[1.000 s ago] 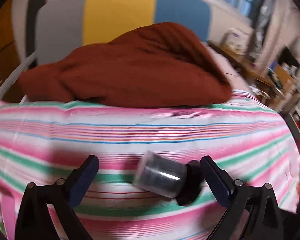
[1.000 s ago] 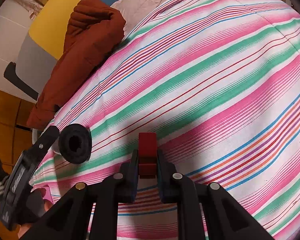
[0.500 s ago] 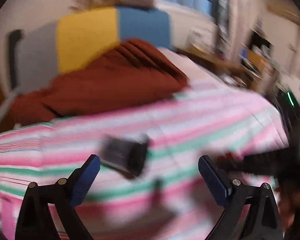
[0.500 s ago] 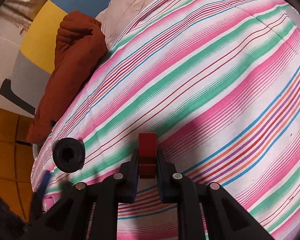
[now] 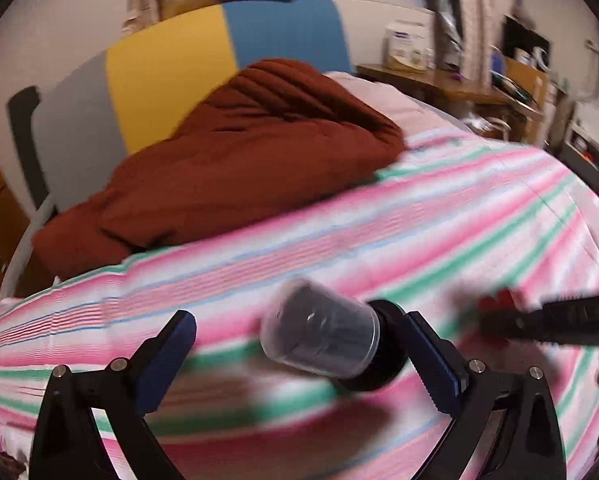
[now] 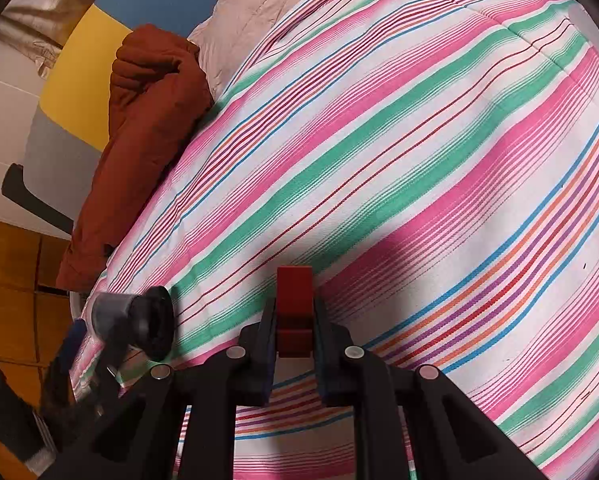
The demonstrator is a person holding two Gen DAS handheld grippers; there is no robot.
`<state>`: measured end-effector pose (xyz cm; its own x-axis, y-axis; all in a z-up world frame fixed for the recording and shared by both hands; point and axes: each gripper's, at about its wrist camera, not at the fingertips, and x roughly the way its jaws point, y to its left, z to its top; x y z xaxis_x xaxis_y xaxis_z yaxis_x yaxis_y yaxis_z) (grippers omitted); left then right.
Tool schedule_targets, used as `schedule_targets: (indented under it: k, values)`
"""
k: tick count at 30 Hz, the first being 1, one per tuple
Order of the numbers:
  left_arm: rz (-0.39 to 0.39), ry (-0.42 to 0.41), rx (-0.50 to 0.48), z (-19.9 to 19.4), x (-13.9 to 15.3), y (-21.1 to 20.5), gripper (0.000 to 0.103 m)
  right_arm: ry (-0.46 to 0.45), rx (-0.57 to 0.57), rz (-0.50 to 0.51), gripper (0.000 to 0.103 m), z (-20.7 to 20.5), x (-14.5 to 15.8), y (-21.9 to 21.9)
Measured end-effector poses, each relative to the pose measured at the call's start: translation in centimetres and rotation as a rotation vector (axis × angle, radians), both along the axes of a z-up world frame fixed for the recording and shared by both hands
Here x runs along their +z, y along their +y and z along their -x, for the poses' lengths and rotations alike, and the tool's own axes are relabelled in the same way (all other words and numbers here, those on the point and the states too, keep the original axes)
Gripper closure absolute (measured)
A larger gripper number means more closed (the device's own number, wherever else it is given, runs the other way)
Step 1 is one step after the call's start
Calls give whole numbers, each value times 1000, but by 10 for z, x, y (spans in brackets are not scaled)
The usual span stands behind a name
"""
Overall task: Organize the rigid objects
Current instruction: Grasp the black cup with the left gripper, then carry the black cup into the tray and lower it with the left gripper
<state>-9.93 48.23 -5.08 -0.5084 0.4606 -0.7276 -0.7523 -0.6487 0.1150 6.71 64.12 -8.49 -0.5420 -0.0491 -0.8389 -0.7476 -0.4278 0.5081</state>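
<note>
A clear plastic jar with a black lid (image 5: 323, 340) lies on its side on the striped bedspread (image 5: 339, 240). My left gripper (image 5: 299, 344) is open, its fingers on either side of the jar; the lid is close to the right finger (image 5: 431, 360). The jar also shows in the right wrist view (image 6: 133, 320) at lower left, with the left gripper beside it. My right gripper (image 6: 295, 320) is shut on a small red block (image 6: 294, 300), held just above the bedspread (image 6: 419, 160). The right gripper appears blurred in the left wrist view (image 5: 539, 320).
A rust-brown quilt (image 5: 239, 152) is heaped at the head of the bed, before a grey, yellow and blue headboard (image 5: 171, 68). A pale pink pillow (image 6: 251, 20) lies beside it. A cluttered wooden desk (image 5: 479, 88) stands at the far right.
The left gripper swung away from the jar, then came back around it, with the jar again near its right finger. The right gripper has kept hold of the red block and shifted slightly.
</note>
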Motion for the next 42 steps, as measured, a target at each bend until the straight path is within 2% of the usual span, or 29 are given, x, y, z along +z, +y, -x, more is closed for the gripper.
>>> schedule_targets:
  k: [5, 10, 18, 21, 23, 24, 32, 39, 42]
  values:
    - [28, 21, -68, -27, -14, 1, 1, 9, -5, 13, 89, 0, -1, 2]
    - [-71, -60, -34, -22, -12, -2, 1, 7, -6, 11, 89, 1, -1, 1]
    - [-89, -38, -12, -20, -8, 14, 2, 7, -8, 10, 89, 4, 0, 1]
    - [-88, -62, 0, -15, -13, 16, 30, 4, -6, 6, 89, 5, 0, 1]
    - [-91, -98, 7, -12, -19, 15, 53, 2, -5, 4, 89, 6, -1, 1]
    - [-93, -112, 7, -12, -22, 14, 58, 1, -3, 1, 89, 7, 0, 1]
    - [-108, -46, 22, -30, -25, -9, 59, -13, 13, -33, 89, 8, 1, -3]
    - [-129, 28, 0, -74, -18, -49, 59, -19, 39, -89, 89, 12, 3, -10]
    - [-145, 35, -5, -89, -16, -67, 59, -21, 67, -108, 89, 15, 5, -16]
